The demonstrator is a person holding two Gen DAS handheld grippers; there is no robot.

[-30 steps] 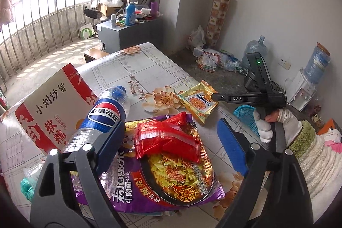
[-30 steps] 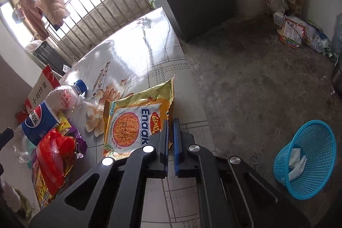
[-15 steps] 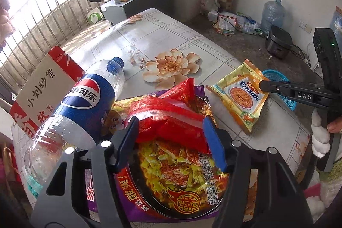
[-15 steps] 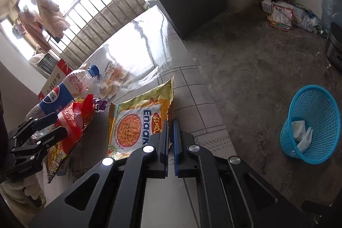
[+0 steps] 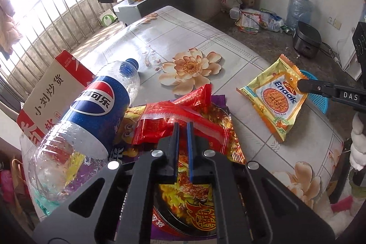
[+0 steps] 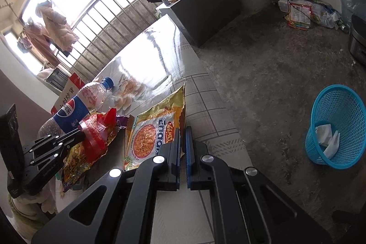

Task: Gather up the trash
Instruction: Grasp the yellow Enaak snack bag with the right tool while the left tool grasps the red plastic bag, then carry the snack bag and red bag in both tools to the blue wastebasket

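Pickup step in hand. On the bench (image 5: 183,33), the left tool (image 5: 182,127) is clamped on the red wrapper (image 5: 180,118) and the right tool (image 6: 182,132) on the Enaook packet (image 6: 151,136). Next: carry both right to the floor basket (image 6: 338,120) (bench edge intervenes). Bottle (image 5: 91,111) remains.

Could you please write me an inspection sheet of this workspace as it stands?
Surface: table under a glossy flower-print cover.
Job's things: red wrapper on a purple noodle bag; yellow Enaook packet; Pepsi bottle lying down; blue basket on the floor, with white paper inside.
Clutter: red-and-white box behind the bottle.
Grippers: left gripper shut on the red wrapper; right gripper shut on the packet's edge.
Cables: wires on the floor by the far wall.
Surroundings: water jug, grey cabinet, barred window.
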